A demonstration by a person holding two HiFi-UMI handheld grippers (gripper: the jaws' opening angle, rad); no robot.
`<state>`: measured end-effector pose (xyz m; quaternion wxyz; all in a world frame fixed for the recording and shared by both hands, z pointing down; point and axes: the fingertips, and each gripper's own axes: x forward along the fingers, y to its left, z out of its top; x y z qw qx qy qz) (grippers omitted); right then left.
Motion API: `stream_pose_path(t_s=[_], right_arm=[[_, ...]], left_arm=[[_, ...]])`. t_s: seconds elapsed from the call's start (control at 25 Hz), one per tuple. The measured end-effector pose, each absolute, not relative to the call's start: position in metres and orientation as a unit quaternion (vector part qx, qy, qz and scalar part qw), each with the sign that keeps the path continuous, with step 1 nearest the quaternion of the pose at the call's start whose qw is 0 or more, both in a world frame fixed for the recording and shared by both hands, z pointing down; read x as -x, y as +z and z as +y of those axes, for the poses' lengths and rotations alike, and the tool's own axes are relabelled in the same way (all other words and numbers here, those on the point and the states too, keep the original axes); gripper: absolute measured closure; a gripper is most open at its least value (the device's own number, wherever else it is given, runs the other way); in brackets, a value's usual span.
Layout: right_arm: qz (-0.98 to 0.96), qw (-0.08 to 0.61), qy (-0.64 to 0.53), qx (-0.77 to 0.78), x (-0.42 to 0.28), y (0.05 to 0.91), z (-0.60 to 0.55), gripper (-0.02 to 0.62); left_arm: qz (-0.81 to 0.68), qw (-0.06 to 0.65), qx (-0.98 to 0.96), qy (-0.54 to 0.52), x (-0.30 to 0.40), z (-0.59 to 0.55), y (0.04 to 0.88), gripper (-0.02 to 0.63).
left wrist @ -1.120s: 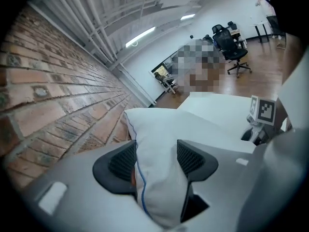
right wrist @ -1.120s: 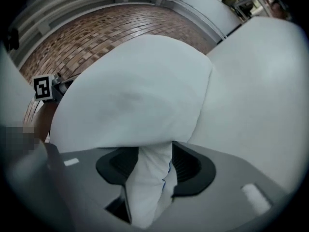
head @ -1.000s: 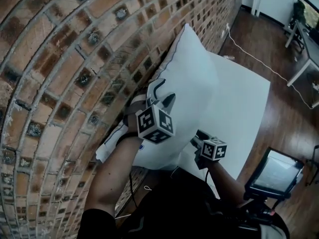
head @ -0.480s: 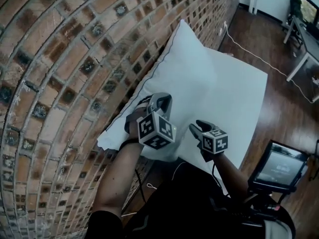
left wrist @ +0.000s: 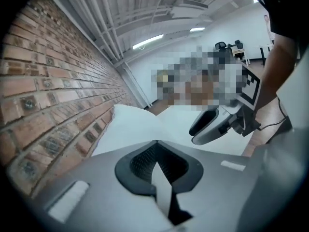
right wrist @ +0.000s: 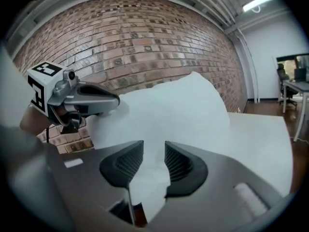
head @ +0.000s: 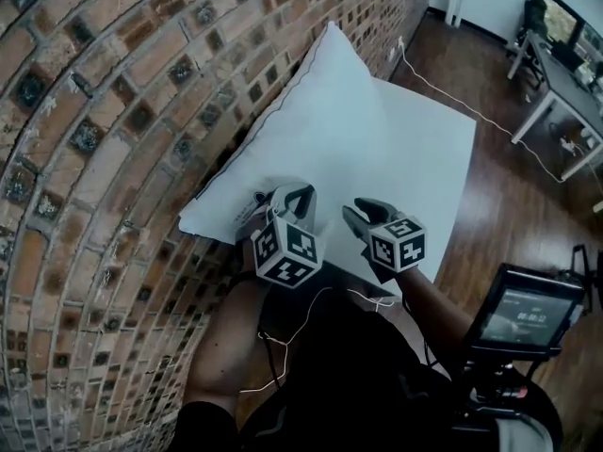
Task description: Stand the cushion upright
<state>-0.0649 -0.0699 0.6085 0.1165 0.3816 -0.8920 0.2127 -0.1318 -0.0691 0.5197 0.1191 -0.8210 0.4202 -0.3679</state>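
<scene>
White cushion [head: 320, 130] is leaned upright against the brick wall [head: 113, 111], which supports it. Left gripper [head: 294, 196] is closed on nothing; right gripper [head: 363, 217] jaws, just narrowed, are held apart, empty.

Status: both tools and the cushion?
Left tool shut, empty. Right tool open, jaws just been closing, gripping nothing. Cushion upright against brick wall. Nothing blocking.

White mattress [head: 429, 172] w/ a plain cover, pushed right up to the brick wall [head: 113, 111]; dark wood floor [head: 513, 224] on its other side. Only one thing on it: white cushion [head: 320, 121], on its long edge along the wall side, back leaning on the bricks, approx. upright. Rest of the mattress top smooth, flat.
</scene>
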Motion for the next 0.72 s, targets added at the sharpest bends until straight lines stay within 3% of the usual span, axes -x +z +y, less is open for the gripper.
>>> stream_pose_path(t_s=[0.52,0.72], right_arm=[[-0.908,0.121,0.141,-0.376,0.035,0.545,-0.013,0.466],[-0.928,0.093,0.128,-0.338,0.008,0.515,-0.006,0.531]], left_arm=[[0.525,0.022,0.827,-0.200,0.134,0.017,0.509,0.601],[0.560,-0.020,0.817,-0.137,0.110,0.034,0.501,0.601]])
